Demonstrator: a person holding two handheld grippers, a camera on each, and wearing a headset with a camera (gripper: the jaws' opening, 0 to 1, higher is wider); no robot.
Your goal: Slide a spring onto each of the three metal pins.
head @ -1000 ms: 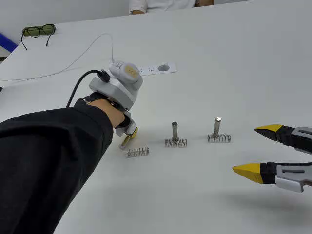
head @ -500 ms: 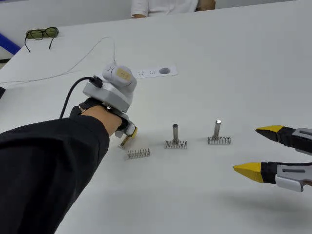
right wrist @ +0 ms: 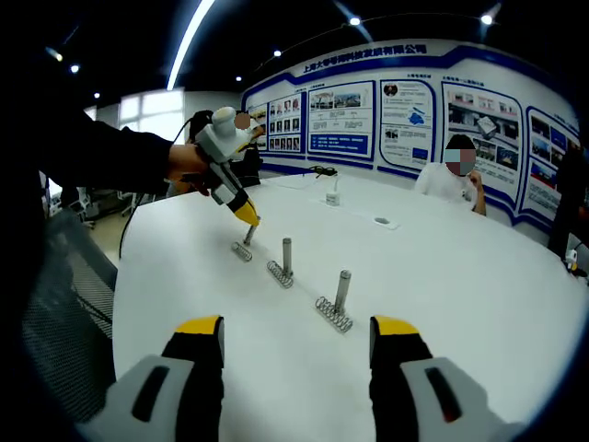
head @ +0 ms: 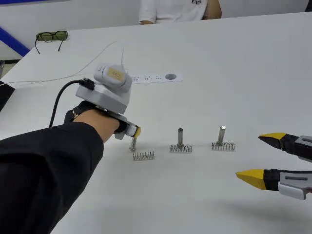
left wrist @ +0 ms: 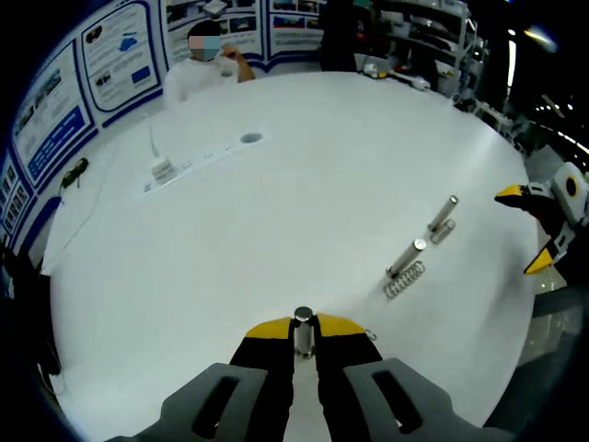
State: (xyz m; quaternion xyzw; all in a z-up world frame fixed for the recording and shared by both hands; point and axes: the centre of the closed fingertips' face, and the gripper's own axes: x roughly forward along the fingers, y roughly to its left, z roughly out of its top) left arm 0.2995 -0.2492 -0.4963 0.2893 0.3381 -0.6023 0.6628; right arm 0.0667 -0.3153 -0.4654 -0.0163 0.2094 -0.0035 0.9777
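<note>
My left gripper (head: pixel 134 132) is shut on a short metal pin (head: pixel 132 144), held about upright with its lower end at the table; its top shows between the yellow tips (left wrist: pixel 303 333). A spring (head: pixel 144 156) lies just right of it. Two more pins stand upright, a middle one (head: pixel 180 137) and a right one (head: pixel 222 133), each with a spring (head: pixel 181 148) (head: pixel 223 146) lying at its foot. My right gripper (head: pixel 261 156) hovers open to the right, nothing between its fingers (right wrist: pixel 200 326). In the right gripper view the three pins (right wrist: pixel 286 255) line up ahead.
A white power strip (head: pixel 156 77) with a thin cable lies behind the pins. Green-lensed glasses (head: pixel 50 36) rest at the far left corner. A person in white (head: pixel 175 9) sits at the far edge. Open white tabletop (head: pixel 195 195) lies in front of the pins.
The left gripper has rolled a little and its pin went from slanted to about upright beside the left spring. The right gripper stayed open in place. The head camera has shifted.
</note>
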